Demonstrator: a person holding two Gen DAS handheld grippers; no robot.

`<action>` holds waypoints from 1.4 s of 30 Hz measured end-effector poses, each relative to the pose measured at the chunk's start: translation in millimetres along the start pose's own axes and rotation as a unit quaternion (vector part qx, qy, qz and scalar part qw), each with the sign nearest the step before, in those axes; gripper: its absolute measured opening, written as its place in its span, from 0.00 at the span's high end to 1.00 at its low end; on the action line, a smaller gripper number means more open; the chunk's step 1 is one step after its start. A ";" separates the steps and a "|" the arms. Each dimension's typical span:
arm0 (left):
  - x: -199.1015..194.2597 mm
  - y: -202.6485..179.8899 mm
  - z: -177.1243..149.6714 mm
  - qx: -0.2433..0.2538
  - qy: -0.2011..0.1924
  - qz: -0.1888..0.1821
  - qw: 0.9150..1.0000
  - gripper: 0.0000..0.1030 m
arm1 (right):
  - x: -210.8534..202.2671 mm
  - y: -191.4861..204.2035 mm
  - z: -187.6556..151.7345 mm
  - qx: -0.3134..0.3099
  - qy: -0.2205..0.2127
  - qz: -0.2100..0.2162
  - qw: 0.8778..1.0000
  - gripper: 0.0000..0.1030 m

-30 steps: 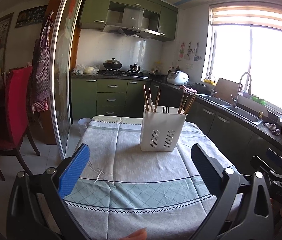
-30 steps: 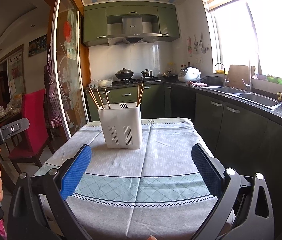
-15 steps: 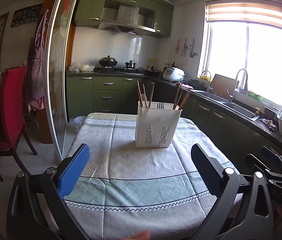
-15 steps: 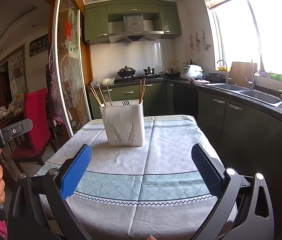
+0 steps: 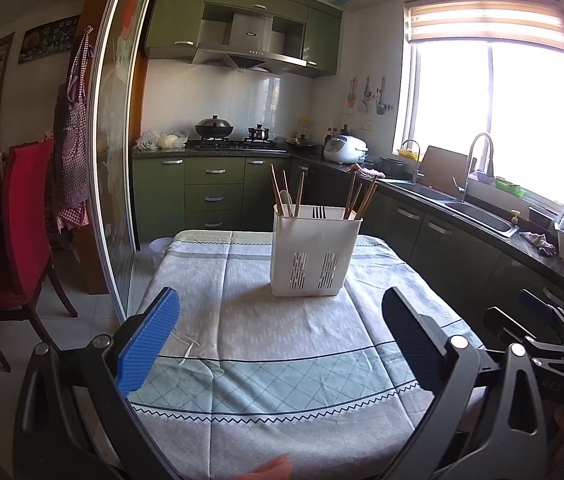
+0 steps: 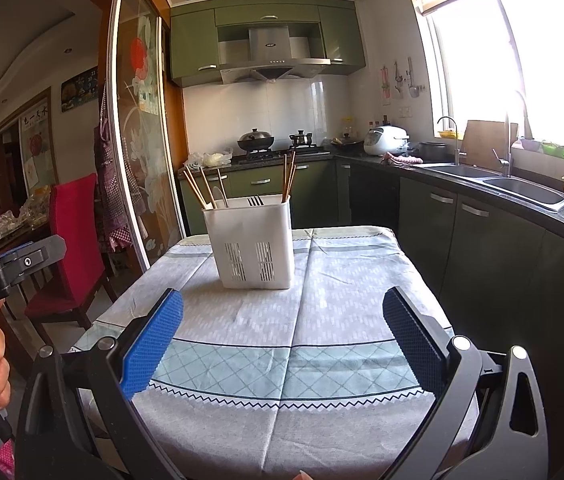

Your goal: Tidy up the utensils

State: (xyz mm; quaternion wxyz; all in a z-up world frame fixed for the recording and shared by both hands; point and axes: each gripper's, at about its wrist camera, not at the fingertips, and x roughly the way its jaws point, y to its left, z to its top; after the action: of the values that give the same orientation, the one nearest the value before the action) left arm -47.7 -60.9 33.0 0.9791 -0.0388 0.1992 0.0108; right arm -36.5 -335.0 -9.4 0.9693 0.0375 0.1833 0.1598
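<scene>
While my left tool [image 5: 280, 334] and right tool [image 6: 282, 336] gape wide and empty, I see the utensil holder [image 5: 314, 252] well ahead on the surface [image 5: 242, 340].

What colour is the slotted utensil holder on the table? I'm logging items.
White; the slotted plastic utensil holder shows best in the right wrist view.

I have drawn both of my grippers back toward the near edge of the tabletop [image 5: 282, 420], so the white utensil caddy [image 5: 310, 252] now stands farther from my fingers [image 6: 150, 344].
</scene>
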 end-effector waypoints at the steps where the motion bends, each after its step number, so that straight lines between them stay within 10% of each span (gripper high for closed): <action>1: 0.1 -0.3 0.0 0.001 0.000 0.000 1.000 0.07 | 0.1 -0.2 0.0 0.000 0.001 0.001 1.000 0.04; 42: 17.2 3.3 -4.1 -0.015 0.035 -0.018 0.999 0.07 | 9.7 1.3 -5.9 0.001 0.012 0.015 1.000 0.04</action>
State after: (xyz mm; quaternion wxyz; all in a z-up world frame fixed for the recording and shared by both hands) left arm -33.7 -57.8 22.2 0.9709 -0.0578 0.2323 -0.0050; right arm -30.5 -330.6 -18.0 0.9645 0.0390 0.1945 0.1745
